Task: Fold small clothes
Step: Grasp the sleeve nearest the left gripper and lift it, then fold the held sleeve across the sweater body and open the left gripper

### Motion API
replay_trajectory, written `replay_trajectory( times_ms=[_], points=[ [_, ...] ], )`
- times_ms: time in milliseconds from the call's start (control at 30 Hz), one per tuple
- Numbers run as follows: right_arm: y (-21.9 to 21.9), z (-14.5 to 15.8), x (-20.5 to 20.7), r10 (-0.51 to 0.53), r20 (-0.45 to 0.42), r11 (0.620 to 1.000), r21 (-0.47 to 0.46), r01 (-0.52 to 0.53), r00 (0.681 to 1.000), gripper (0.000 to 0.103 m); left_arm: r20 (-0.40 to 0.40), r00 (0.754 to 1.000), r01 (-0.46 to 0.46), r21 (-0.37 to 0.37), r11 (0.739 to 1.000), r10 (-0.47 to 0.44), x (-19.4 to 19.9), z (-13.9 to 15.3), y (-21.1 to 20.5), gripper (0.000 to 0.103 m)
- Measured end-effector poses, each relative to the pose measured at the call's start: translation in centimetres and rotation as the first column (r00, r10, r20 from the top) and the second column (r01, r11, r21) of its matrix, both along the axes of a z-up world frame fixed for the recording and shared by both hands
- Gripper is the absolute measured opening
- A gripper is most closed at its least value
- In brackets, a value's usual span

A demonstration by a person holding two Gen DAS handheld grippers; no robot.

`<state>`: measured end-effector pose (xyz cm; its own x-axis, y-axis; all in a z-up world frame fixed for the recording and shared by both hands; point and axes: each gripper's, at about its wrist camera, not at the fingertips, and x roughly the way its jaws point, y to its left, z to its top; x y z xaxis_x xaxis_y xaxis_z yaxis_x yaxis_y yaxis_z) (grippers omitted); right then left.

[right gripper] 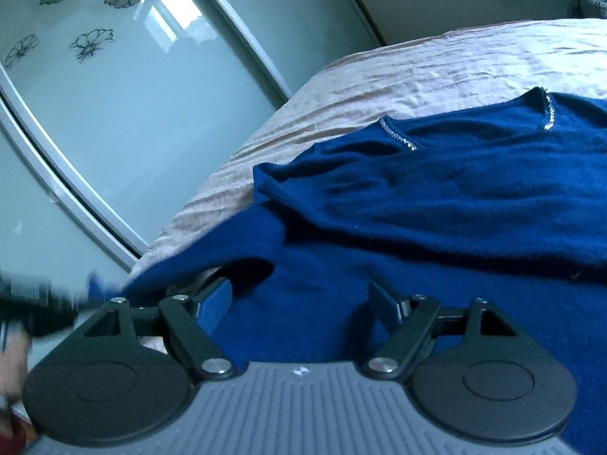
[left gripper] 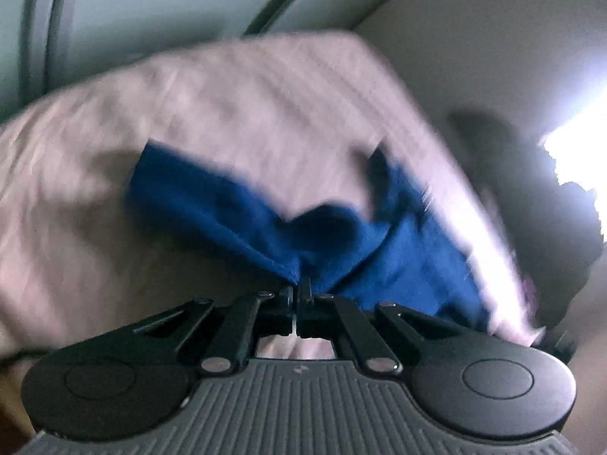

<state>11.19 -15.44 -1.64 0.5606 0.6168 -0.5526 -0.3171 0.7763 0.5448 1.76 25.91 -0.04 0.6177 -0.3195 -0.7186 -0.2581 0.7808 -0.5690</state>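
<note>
A dark blue knit sweater [right gripper: 436, 204] with a sparkly trimmed neckline lies on a pale pink bedspread [right gripper: 398, 72]. In the left wrist view, which is blurred by motion, my left gripper [left gripper: 296, 292] is shut on a pinched fold of the blue sweater [left gripper: 265, 212], and the cloth fans out from the fingertips. In the right wrist view my right gripper [right gripper: 303, 295] is open, its fingers spread wide just over the near part of the sweater. A ribbed cuff or hem edge [right gripper: 271, 189] lies folded on top at the left.
A frosted glass wardrobe door [right gripper: 114, 94] with flower prints and a metal frame stands beside the bed. The bed's edge [right gripper: 170, 239] runs diagonally at the left. A dark blurred shape [left gripper: 531, 197] sits at the right of the left wrist view.
</note>
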Motion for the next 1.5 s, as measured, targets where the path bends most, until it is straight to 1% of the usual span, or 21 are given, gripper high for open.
replay_trajectory(
  times_ms=[67, 100, 167, 233, 300, 333, 400, 500, 567, 600, 667, 733, 800, 833, 900, 1000, 1033, 1167, 1200, 1333, 1500],
  points=[
    [0.0, -0.3, 0.2, -0.003, -0.009, 1.000, 0.006, 0.003, 1.000, 0.079, -0.005, 1.000, -0.016, 0.018, 1.000, 0.016, -1.2, -1.0, 0.1, 0.002],
    [0.0, -0.4, 0.2, -0.002, -0.015, 1.000, 0.012, 0.002, 1.000, 0.079, 0.001, 0.999, -0.033, 0.001, 0.999, 0.033, -1.3, -1.4, 0.4, 0.010],
    [0.0, -0.5, 0.1, -0.001, -0.023, 1.000, 0.022, 0.002, 1.000, 0.079, 0.027, 0.996, -0.089, -0.052, 0.995, 0.090, -1.8, -1.5, 1.6, 0.016],
    [-0.1, -0.4, -0.1, 0.002, -0.017, 1.000, 0.018, -0.002, 1.000, 0.080, 0.055, 0.987, -0.143, -0.099, 0.985, 0.148, -1.9, -1.5, 2.4, 0.056],
    [-0.3, -0.2, -0.3, -0.001, -0.013, 1.000, 0.013, 0.001, 1.000, 0.080, 0.068, 0.974, -0.203, -0.168, 0.965, 0.217, -2.3, -1.9, 2.9, 0.074],
    [-0.4, -0.2, -0.4, -0.005, -0.014, 1.000, 0.012, 0.005, 1.000, 0.080, 0.072, 0.969, -0.220, -0.193, 0.956, 0.238, -2.6, -2.0, 3.2, 0.075],
    [-0.7, -0.3, -0.5, -0.011, -0.016, 1.000, 0.017, 0.011, 1.000, 0.080, 0.074, 0.959, -0.254, -0.204, 0.945, 0.273, -2.7, -2.4, 3.4, 0.074],
    [-0.8, -0.4, -0.6, -0.014, -0.016, 1.000, 0.019, 0.014, 1.000, 0.080, 0.072, 0.930, -0.332, -0.252, 0.909, 0.360, -3.3, -3.2, 3.6, 0.062],
    [-0.7, -0.3, -0.6, -0.013, -0.013, 1.000, 0.016, 0.013, 1.000, 0.080, 0.057, 0.913, -0.374, -0.275, 0.886, 0.403, -3.2, -3.5, 3.9, 0.037],
    [-0.6, -0.3, -0.6, -0.009, -0.010, 1.000, 0.014, 0.009, 1.000, 0.080, 0.045, 0.911, -0.382, -0.280, 0.881, 0.409, -3.3, -3.7, 4.0, 0.010],
    [-0.5, -0.1, -0.7, -0.002, -0.003, 1.000, 0.005, 0.002, 1.000, 0.080, 0.042, 0.910, -0.383, -0.292, 0.877, 0.412, -2.7, -3.9, 3.9, 0.003],
    [-0.5, 0.0, -0.9, 0.000, 0.008, 1.000, -0.012, 0.000, 1.000, 0.080, 0.076, 0.911, -0.376, -0.252, 0.892, 0.405, -1.2, -3.1, 4.1, 0.002],
    [-0.7, 0.0, -0.8, -0.005, 0.004, 1.000, -0.019, 0.005, 1.000, 0.080, 0.180, 0.896, -0.382, -0.156, 0.911, 0.407, 0.3, -0.4, 4.8, 0.002],
    [-0.9, -0.1, -0.8, -0.008, 0.002, 1.000, -0.013, 0.009, 1.000, 0.080, 0.246, 0.876, -0.408, -0.082, 0.909, 0.415, 0.9, 1.6, 5.5, 0.002],
    [-1.3, 0.0, -1.0, -0.016, 0.005, 1.000, -0.004, 0.016, 1.000, 0.080, 0.351, 0.828, -0.480, 0.041, 0.876, 0.437, 2.0, 5.1, 7.0, 0.002],
    [-2.0, -0.1, -1.1, -0.035, 0.004, 0.999, 0.002, 0.035, 0.999, 0.080, 0.442, 0.764, -0.582, 0.155, 0.798, 0.471, 3.5, 9.2, 9.7, 0.002],
    [-2.2, -0.2, -1.2, -0.038, 0.002, 0.999, 0.005, 0.038, 0.999, 0.080, 0.470, 0.738, -0.621, 0.194, 0.760, 0.484, 4.1, 10.4, 10.4, 0.002],
    [-2.9, -0.1, -1.3, -0.053, 0.003, 0.999, 0.001, 0.053, 0.999, 0.080, 0.526, 0.717, -0.663, 0.309, 0.682, 0.458, 6.7, 12.9, 10.4, 0.002],
    [-3.0, 0.0, -1.3, -0.058, 0.006, 0.998, -0.002, 0.058, 0.998, 0.080, 0.530, 0.727, -0.653, 0.338, 0.678, 0.436, 7.2, 13.3, 9.7, 0.002],
    [-4.3, 0.5, -1.7, -0.087, 0.021, 0.996, -0.014, 0.087, 0.996, 0.080, 0.538, 0.793, -0.541, 0.409, 0.735, 0.284, 9.5, 13.6, 4.5, 0.002],
    [-6.6, 0.8, -2.4, -0.140, 0.029, 0.990, -0.033, 0.141, 0.990, 0.080, 0.534, 0.842, -0.354, 0.446, 0.822, 0.073, 13.1, 12.6, -4.0, 0.002]
  ],
)
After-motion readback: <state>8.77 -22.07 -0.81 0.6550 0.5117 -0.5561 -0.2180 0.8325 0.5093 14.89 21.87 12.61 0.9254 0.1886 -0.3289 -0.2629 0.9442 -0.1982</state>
